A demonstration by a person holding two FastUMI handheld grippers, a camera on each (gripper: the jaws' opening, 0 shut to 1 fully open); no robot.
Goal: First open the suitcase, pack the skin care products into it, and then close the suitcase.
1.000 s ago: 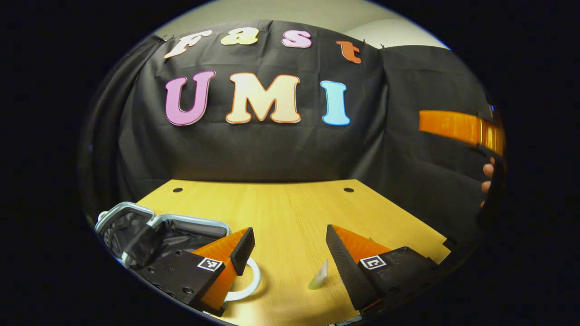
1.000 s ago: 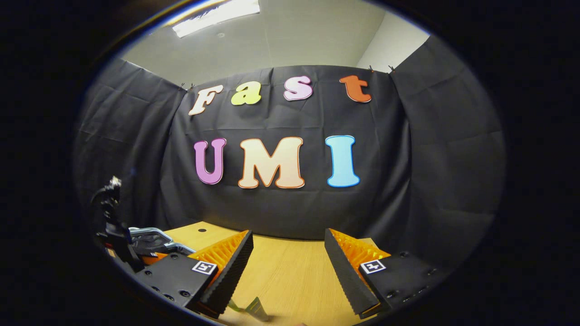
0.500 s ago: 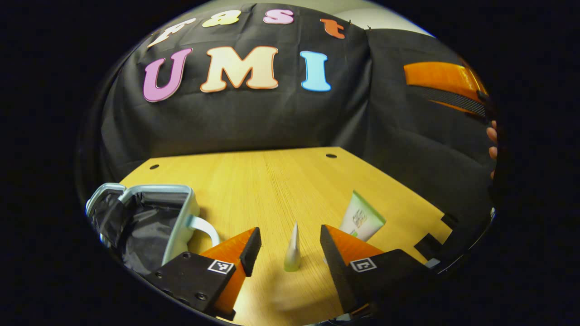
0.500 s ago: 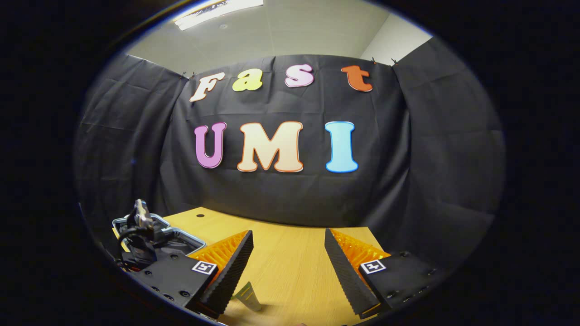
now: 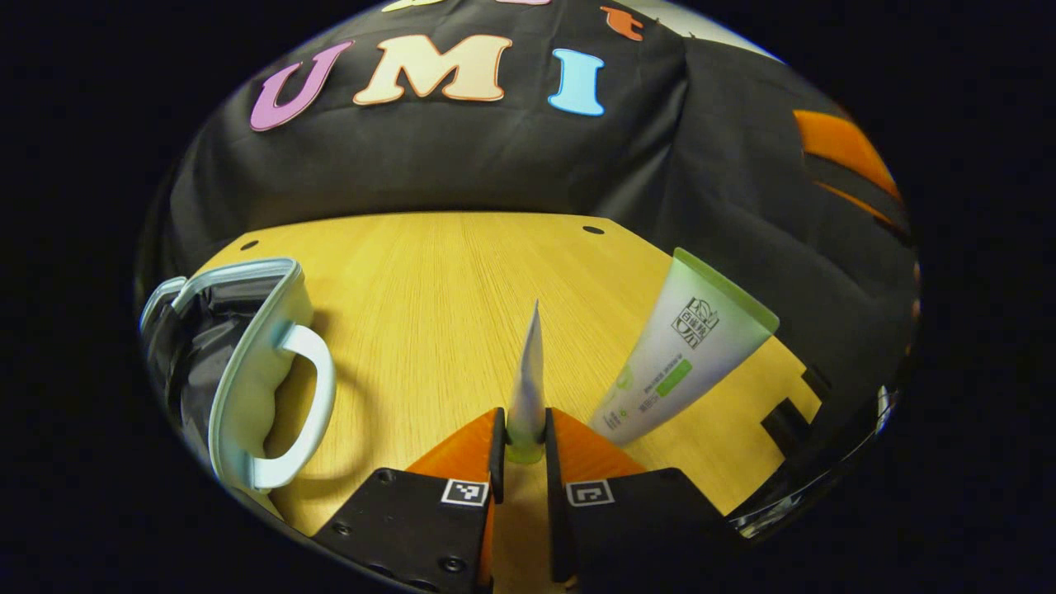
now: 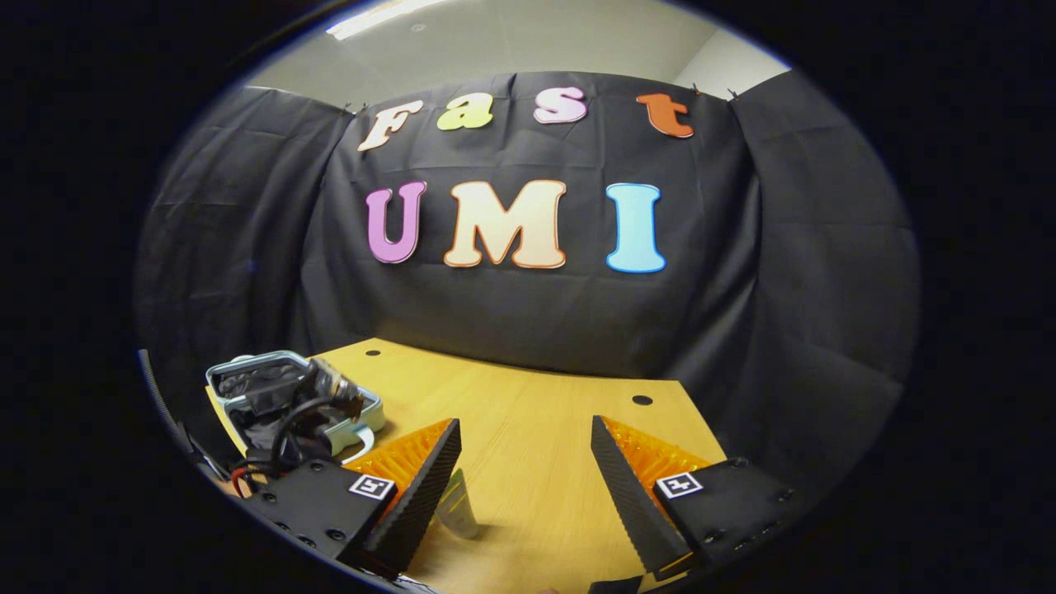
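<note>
- In the left gripper view, the left gripper (image 5: 525, 441) was nearly closed, both fingers pressed against the lower end of a small pale tube (image 5: 528, 379).
- That tube stood on end between the fingers, seen edge-on: whitish, narrowing to a thin crimped tip at the top, with a greenish base.
- Just to its right, a larger tube (image 5: 681, 351) leaned on the wooden table (image 5: 445, 289); it was pale with a green band along its wide end and green printing.
- To the left, the light blue suitcase (image 5: 247, 363) lay open with a dark lining and a pale handle.
- In the right gripper view, the right gripper (image 6: 525, 478) was wide open above the table, gripping nothing.
</note>
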